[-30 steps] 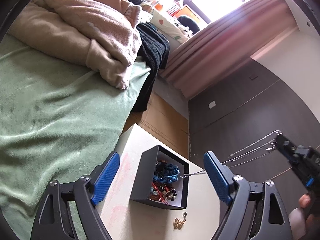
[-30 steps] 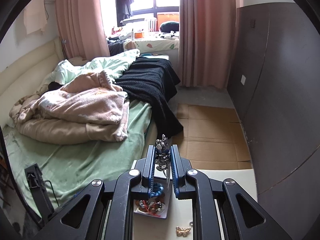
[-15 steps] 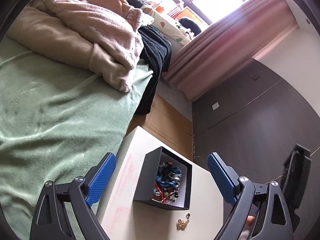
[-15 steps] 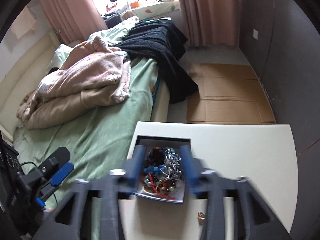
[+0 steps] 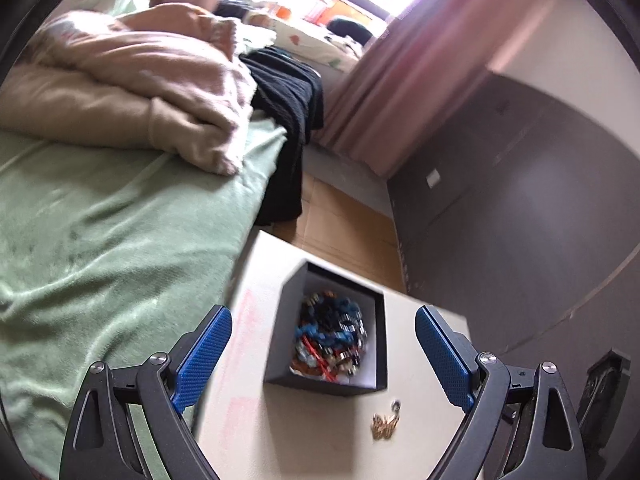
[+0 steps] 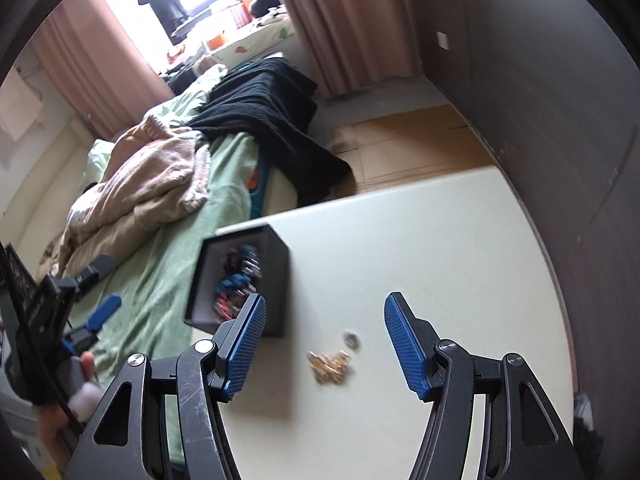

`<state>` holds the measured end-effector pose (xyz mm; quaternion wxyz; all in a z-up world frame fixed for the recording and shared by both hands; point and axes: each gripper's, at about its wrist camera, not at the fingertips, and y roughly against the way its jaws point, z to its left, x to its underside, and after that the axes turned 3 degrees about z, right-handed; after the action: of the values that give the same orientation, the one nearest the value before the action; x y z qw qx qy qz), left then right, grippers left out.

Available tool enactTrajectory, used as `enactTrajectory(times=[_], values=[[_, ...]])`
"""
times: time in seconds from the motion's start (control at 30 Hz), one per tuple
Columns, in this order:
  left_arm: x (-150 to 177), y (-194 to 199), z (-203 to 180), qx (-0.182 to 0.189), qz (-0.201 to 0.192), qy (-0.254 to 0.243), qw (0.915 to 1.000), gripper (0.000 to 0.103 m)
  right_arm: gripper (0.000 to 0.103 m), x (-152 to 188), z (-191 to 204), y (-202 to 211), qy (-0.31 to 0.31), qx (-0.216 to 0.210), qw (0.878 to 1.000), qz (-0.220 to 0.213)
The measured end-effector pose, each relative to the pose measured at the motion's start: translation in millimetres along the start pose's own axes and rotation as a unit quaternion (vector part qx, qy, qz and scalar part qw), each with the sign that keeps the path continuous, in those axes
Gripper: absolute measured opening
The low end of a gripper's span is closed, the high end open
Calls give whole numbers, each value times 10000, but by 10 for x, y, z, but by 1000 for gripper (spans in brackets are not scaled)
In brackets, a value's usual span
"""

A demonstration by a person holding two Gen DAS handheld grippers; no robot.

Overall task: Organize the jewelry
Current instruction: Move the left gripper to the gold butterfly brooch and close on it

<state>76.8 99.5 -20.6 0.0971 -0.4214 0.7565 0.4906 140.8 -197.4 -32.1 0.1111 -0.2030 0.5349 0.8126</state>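
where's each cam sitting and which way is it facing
Left wrist: rides the left gripper, jaws open, angled down over the black box toward bed and curtains; the other gripper's edge shows at lower right.
Right wrist: rides the right gripper, jaws open and empty above the gold charm; a hand shows at lower left.
Shared: box, charm, white table, bed.

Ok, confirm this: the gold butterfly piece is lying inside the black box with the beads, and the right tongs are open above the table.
Not quite. The gold butterfly piece lies outside the black box, on the bare white table beside a small silver piece. The right wrist view shows it between the spread fingers of the right tongs, which are open above the table with nothing gripped.
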Motion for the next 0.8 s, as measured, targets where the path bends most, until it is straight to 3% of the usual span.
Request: enactTrajectory(times=[0.3,0.4,0.57,0.67,0.8], values=[[377,-196,-476,-110,370,-696,9968,93,63,226,-473,199,-482,102,9988,20],[523,-258,-635,-240,458,-882,9948,93,77,341,-581,261,-651,68,9979,16],[784,-415,-854,-458,640,-1321,9881,93,81,373,-689,351,-773,-69,9970,20],[923,-527,-937,-494,824,-1466,9845,93,100,373,-813,403,-953,-41,9954,39],[1105,-676,-1036,-641,1014,-1668,9787,93,101,391,-988,476,-1250,-12,9922,-19]])
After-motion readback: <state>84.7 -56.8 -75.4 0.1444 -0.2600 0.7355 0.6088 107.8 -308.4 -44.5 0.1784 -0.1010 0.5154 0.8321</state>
